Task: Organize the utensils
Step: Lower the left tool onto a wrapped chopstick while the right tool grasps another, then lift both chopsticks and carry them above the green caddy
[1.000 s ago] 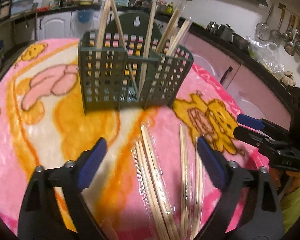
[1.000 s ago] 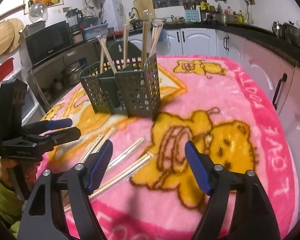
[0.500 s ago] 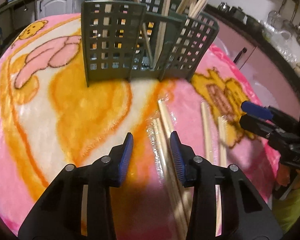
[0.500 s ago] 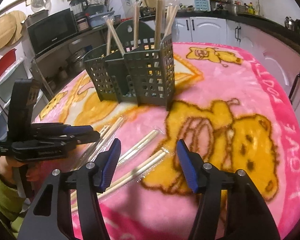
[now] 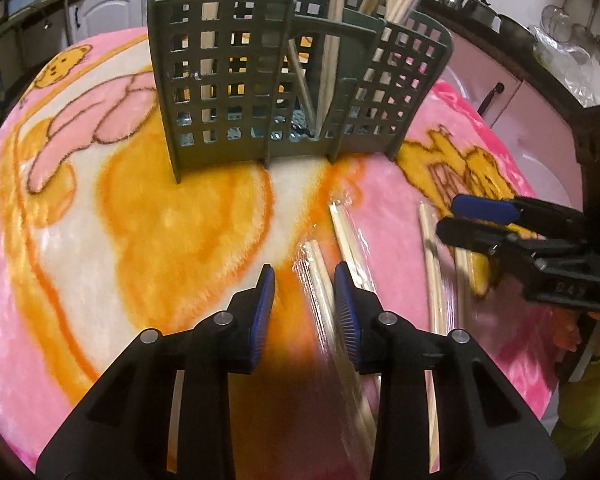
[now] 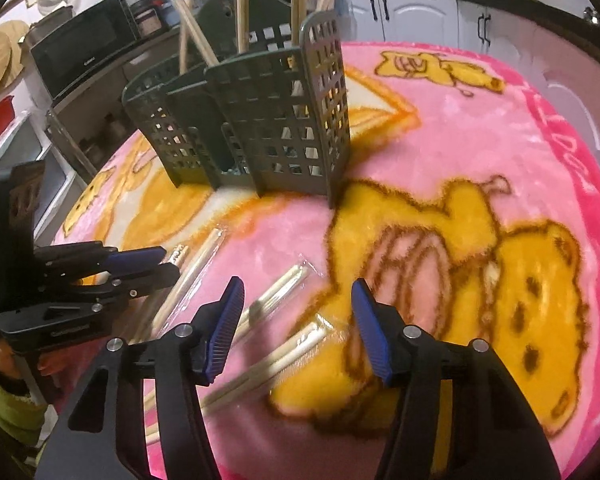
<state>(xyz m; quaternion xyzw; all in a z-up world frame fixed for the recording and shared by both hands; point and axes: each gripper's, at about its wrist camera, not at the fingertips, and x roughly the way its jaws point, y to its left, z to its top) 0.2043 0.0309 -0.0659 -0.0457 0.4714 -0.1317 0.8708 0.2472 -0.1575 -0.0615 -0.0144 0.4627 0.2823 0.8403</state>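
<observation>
We are lowering the left tool (image 5: pixel 305 298), jaws narrowly apart, over a wrapped chopstick pair (image 5: pixel 320 276) at lower centre, risking its slippery film sliding free.

On the body of the right hand-held gripper (image 5: pixel 452 220), seen from the left wrist view, small embossed characters resembling "DAS" are seen. Pink lettering on the blanket (image 6: pixel 580 168) border beyond it is too blurred to be read.

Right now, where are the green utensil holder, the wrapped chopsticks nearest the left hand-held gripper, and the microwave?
green utensil holder (image 5: pixel 220 80): left wrist view, front lattice wall.
wrapped chopsticks (image 5: pixel 318 264): left wrist view, upper end of the pair.
microwave (image 6: pixel 84 54): right wrist view, dark door.
</observation>
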